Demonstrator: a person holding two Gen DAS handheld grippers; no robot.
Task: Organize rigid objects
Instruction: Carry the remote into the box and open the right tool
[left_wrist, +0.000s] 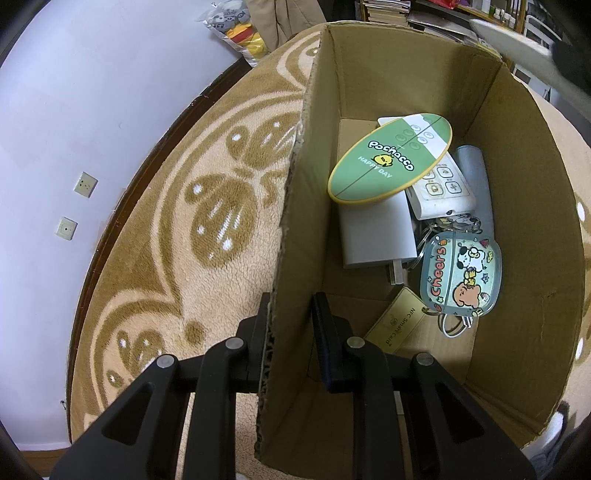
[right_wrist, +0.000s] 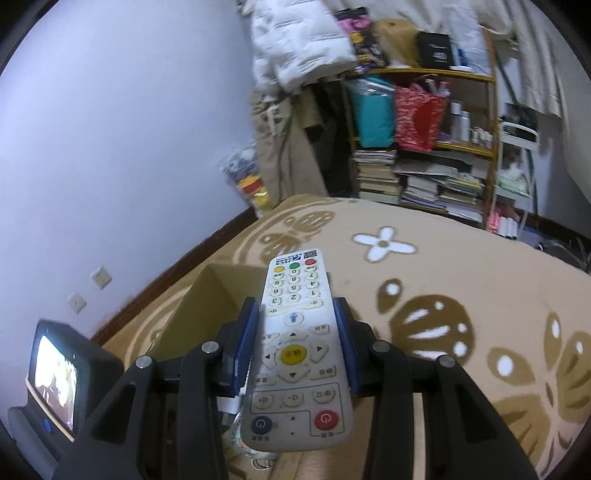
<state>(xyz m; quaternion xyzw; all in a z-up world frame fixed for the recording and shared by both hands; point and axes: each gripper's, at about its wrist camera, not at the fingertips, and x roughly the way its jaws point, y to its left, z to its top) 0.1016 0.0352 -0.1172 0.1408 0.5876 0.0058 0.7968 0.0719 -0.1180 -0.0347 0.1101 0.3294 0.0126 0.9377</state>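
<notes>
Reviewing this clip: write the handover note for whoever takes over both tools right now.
Left tool: straddles the cardboard box wall, one finger each side; whether it pinches the wall is unclear.
Right tool: shut on a white remote, held above the blanket.
Done: in the box lie a green Pochacco disc, another white remote, a grey block, a Cheers keychain case and a gold card.
Left: put the held remote into the box.
</notes>
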